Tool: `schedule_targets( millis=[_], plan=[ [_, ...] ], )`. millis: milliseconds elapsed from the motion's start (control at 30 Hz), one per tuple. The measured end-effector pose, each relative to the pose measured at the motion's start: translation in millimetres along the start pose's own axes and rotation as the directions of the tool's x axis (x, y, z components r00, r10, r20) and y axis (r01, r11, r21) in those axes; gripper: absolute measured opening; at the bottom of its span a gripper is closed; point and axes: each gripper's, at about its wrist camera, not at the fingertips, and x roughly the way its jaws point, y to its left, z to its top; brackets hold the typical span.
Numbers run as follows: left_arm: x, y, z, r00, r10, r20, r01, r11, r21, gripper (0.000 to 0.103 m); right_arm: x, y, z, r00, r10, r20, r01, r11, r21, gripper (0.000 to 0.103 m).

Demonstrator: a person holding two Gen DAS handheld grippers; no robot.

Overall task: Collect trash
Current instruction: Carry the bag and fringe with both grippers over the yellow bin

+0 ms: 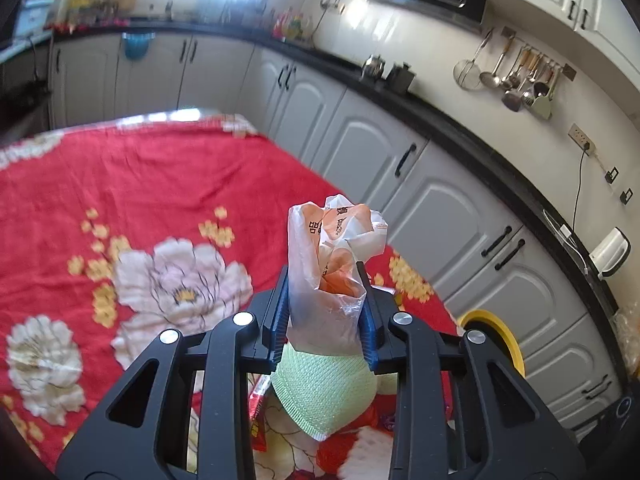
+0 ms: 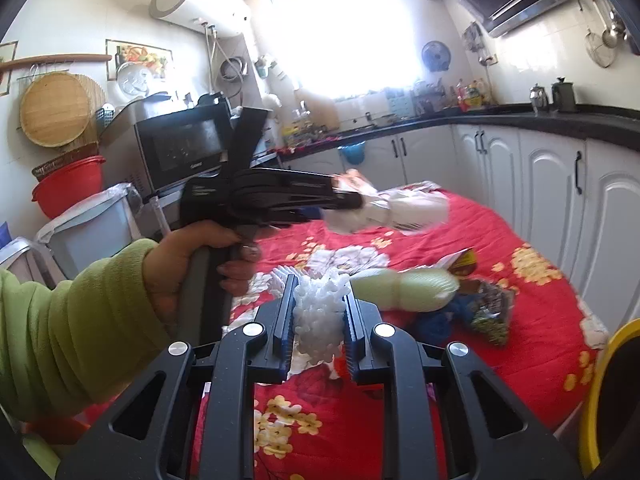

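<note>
We are holding trash in both grippers. The left gripper point(image 1: 325, 312) is pinching a crumpled plastic bag point(image 1: 332, 252) between its blue pads, above the red flowered tablecloth point(image 1: 160, 176). The right gripper point(image 2: 318, 320) is pinching a white foam net point(image 2: 318, 320) in the same way.

We judge the task is only partly done. A pale green foam sleeve point(image 2: 408, 290), a blue wrapper and a dark shiny packet point(image 2: 490, 312) are lying on the cloth to the right. The lined bin point(image 2: 96, 224) is standing at the far left, well apart, and both pieces are not yet dropped inside it.
</note>
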Motion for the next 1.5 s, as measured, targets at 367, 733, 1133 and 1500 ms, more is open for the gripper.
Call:
schedule_targets(
  millis=[367, 733, 1133, 1500],
  plan=[
    [-15, -50, 1, 0.997, -0.040, 0.060, 0.035, 0.996, 0.082, 0.023, -53, -41, 10, 0.981, -0.175, 0.090, 0.170, 0.984, 0.057, 0.020],
    [4, -110, -15, 0.991, -0.131, 0.038, 0.125, 0.983, 0.133, 0.023, -108, -91, 4, 0.918, -0.372, 0.136, 0.356, 0.926, 0.129, 0.020],
    [32, -168, -44, 0.976, -0.215, -0.034, 0.218, 0.960, 0.174, 0.023, -154, -135, -18, 0.833, -0.539, 0.124, 0.511, 0.836, 0.198, 0.020],
    [64, -217, -83, 0.960, -0.252, -0.123, 0.273, 0.937, 0.217, 0.023, -189, -178, -45, 0.739, -0.671, 0.070, 0.634, 0.726, 0.265, 0.020]
  ],
)
